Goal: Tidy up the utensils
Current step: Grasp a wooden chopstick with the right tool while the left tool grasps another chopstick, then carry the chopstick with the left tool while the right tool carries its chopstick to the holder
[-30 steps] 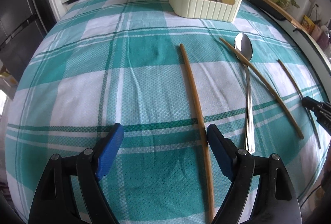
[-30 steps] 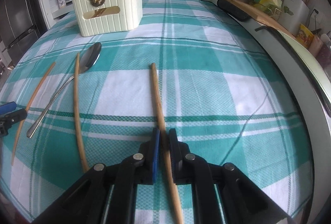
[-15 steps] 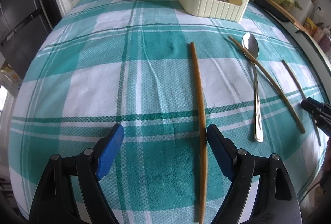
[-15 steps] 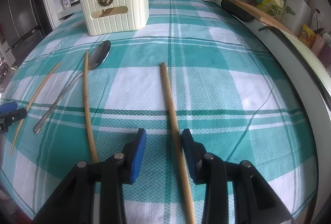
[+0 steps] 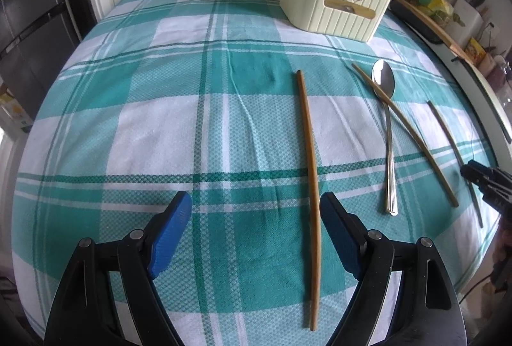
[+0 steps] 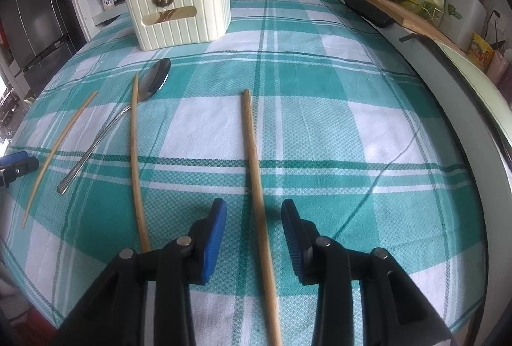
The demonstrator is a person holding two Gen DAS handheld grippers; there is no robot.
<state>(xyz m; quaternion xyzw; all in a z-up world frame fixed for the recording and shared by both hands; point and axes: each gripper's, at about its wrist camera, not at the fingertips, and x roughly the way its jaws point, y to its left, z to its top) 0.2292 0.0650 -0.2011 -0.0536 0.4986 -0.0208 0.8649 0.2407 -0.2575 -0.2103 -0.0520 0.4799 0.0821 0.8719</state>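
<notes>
The right tongs [image 6: 254,235], whose blue-padded jaws have just been opening, are standing parted at the bottom of the right wrist frame with a long wooden chopstick [image 6: 256,173] lying between the pads, seemingly clear of both, on the teal-and-white checked cloth of the desk [image 6: 320,128]. The left tongs [image 5: 256,237] are hanging spread wide and empty at the bottom of the left wrist frame, another brown wooden chopstick [image 5: 310,160] lying just inside the right-hand pad. A silver metal spoon [image 5: 387,135] and a third thin chopstick [image 5: 406,128] are lying crossed at mid right of that frame, and the cream ribbed plastic holder [image 5: 332,7] is standing at upper right.
</notes>
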